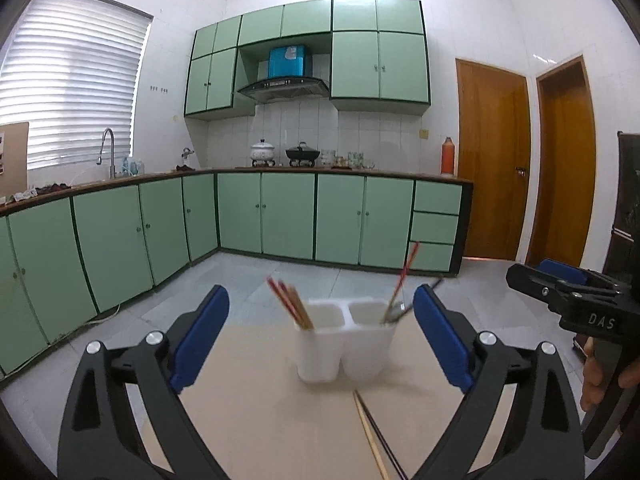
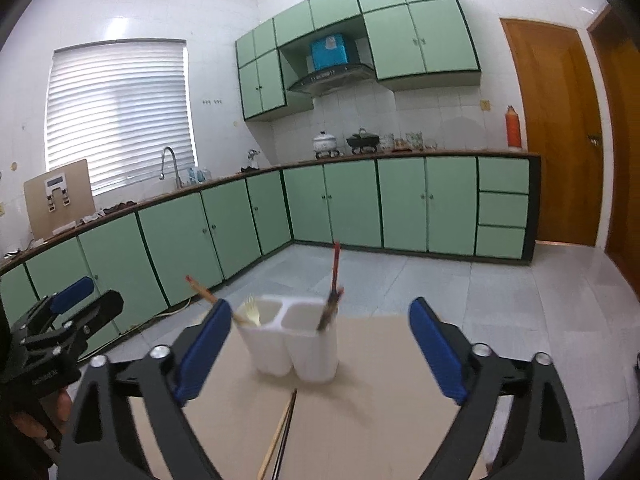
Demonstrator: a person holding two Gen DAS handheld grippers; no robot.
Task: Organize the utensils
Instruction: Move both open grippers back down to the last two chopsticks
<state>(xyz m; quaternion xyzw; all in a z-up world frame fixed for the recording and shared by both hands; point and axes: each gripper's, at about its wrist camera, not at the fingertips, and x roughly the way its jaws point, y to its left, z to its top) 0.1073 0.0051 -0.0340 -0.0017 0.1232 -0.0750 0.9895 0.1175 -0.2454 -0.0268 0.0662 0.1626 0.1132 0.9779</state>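
Chopsticks [image 1: 370, 432], two, lie before one two-compartment holder [image 1: 344, 344]; both grippers' fingers [image 1: 200, 332] spread, empty.

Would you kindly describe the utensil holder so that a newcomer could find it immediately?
Start at the beige table facing the green kitchen cabinets. Near its far edge stands a white plastic holder with two side-by-side cups, chopsticks poking out of each. It is the only upright thing there; two loose chopsticks lie flat before it.
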